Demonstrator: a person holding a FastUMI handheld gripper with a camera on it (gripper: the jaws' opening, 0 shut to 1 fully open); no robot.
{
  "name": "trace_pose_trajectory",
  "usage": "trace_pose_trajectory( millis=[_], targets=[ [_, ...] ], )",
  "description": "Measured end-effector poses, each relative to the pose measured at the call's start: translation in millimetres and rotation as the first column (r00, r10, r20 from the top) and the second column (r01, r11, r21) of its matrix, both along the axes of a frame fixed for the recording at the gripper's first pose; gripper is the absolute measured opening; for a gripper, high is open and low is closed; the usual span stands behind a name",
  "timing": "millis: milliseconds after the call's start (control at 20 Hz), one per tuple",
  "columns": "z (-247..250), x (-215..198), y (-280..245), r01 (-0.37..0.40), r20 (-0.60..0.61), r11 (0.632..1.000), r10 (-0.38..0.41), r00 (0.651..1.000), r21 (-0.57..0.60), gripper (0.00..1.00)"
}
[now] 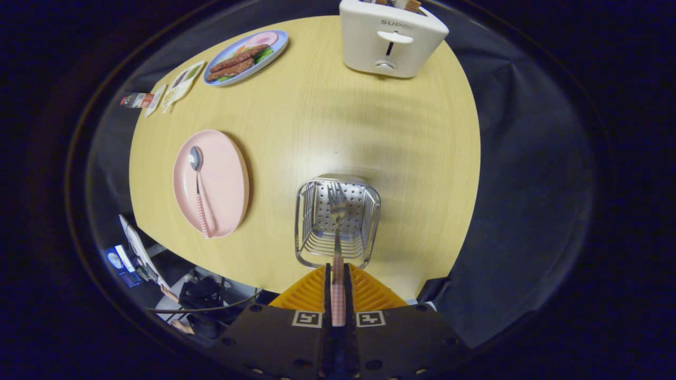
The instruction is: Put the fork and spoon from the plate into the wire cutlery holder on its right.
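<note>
Tongs [338, 287] hang above the near edge of the bench [338, 121], tilted steeply down, and their two fingers [364, 295] are pressed onto the checked handle of the fork [337, 232], pinching it between them. From the fingers the fork runs straight ahead, its handle passing over the near rim of the wire cutlery holder [338, 221] and its tines sitting over the holder's perforated bottom; whether the tines touch that bottom I cannot tell. The holder stands just ahead of the fingertips, upright on the wood.

Off to the left of the tongs, and well apart from the holder, lies the pink plate [222, 182]. The spoon [198, 190] rests on it, bowl pointing away from the tongs and checked handle pointing back, its end reaching the plate's near rim.

Far beyond the holder a white toaster [391, 39] stands at the bench's far side. Beyond the pink plate, further left, sits a blue plate of food [248, 55], with a few small packets [177, 87] beside it near the bench's edge.
</note>
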State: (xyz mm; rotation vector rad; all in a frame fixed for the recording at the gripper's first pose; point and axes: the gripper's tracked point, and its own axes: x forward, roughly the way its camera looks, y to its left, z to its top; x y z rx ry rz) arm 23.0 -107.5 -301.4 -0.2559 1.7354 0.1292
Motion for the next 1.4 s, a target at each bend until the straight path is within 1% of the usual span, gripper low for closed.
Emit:
trace_pose_trajectory(
  millis=[150, 200, 250, 300, 350, 400, 450, 500, 550, 700, 800, 900, 1000, 1050, 1150, 1400],
  targets=[
    [2, 2, 6, 0.029, 0.042, 0.999, -0.031, 0.999, 0.037, 0.07],
    [5, 3, 10, 0.035, 0.061, 0.998, -0.039, 0.997, 0.055, 0.14],
    [6, 4, 15, 0.04, 0.079, 0.997, -0.045, 0.996, 0.072, 0.15],
    [8, 1, 20, 0.044, 0.096, 0.995, -0.053, 0.994, 0.09, 0.21],
    [10, 0, 26, 0.053, 0.112, 0.993, -0.066, 0.992, 0.109, 0.23],
    [12, 0, 35, 0.073, 0.133, 0.988, -0.091, 0.987, 0.135, 0.3],
    [14, -2, 41, 0.082, 0.148, 0.986, -0.104, 0.983, 0.146, 0.34],
    [15, -3, 46, 0.075, 0.17, 0.985, -0.102, 0.98, 0.157, 0.39],
    [17, -3, 53, 0.062, 0.197, 0.985, -0.094, 0.976, 0.162, 0.44],
    [22, -6, 77, 0.008, 0.282, 0.983, -0.06, 0.958, 0.183, 0.63],
    [24, -5, 93, -0.022, 0.345, 0.984, -0.041, 0.938, 0.179, 0.73],
    [22, -10, 108, -0.05, 0.377, 0.984, -0.018, 0.926, 0.169, 0.84],
    [20, -13, 123, -0.056, 0.406, 0.985, -0.014, 0.914, 0.161, 0.97],
    [16, -15, 131, -0.06, 0.418, 0.985, -0.013, 0.908, 0.161, 0.98],
    [8, -18, 151, -0.097, 0.445, 0.981, 0.012, 0.895, 0.167, 0.97],
    [-15, -13, 193, -0.212, 0.567, 0.967, 0.098, 0.818, 0.139, 0.97]
  ],
)
